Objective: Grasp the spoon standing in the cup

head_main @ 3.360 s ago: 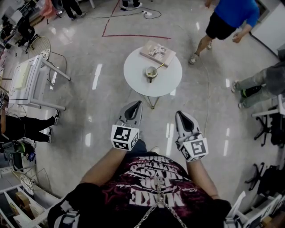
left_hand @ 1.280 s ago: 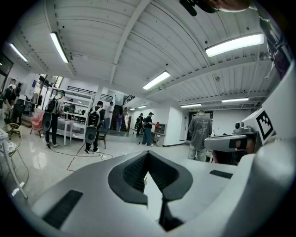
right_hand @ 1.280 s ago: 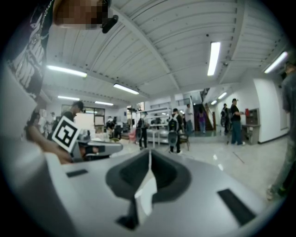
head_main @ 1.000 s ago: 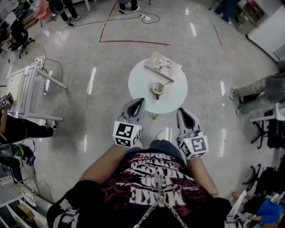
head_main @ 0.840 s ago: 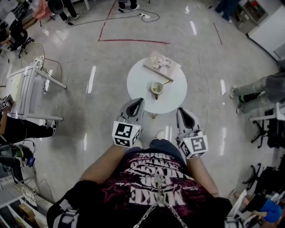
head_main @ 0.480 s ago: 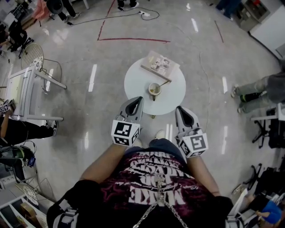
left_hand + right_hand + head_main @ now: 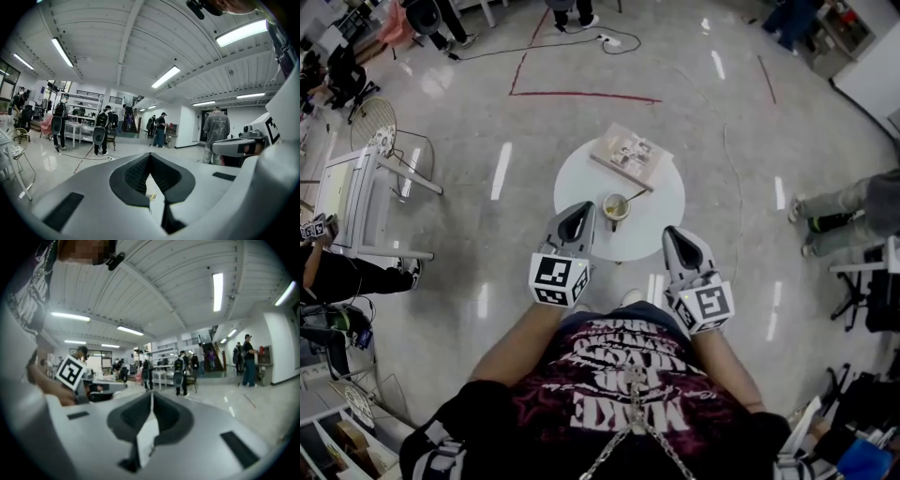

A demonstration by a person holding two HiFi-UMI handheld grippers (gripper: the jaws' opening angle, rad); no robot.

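A small round white table [image 7: 656, 220] stands on the glossy floor just ahead of me. On it sits a pale cup [image 7: 615, 208], and a gold-handled spoon [image 7: 634, 195] leans out of it toward the far right. My left gripper [image 7: 585, 208] is shut and empty, its tip over the table's near-left edge, just left of the cup. The right gripper [image 7: 669, 233] is shut and empty at the near-right edge. In the left gripper view the jaws [image 7: 150, 157] meet, and the spoon handle [image 7: 151, 197] shows through the gap below. The right gripper [image 7: 152, 395] view shows closed jaws too.
A book [image 7: 630, 155] lies on the table's far side. A white rack [image 7: 352, 187] and a wire chair [image 7: 380, 108] stand at the left. A person's legs [image 7: 848, 206] and an office chair [image 7: 862, 281] are at the right. Red tape [image 7: 581, 95] marks the floor.
The table has come nearer to me. The left gripper's tip now overlaps the table's near edge beside the cup. Both grippers stay shut.
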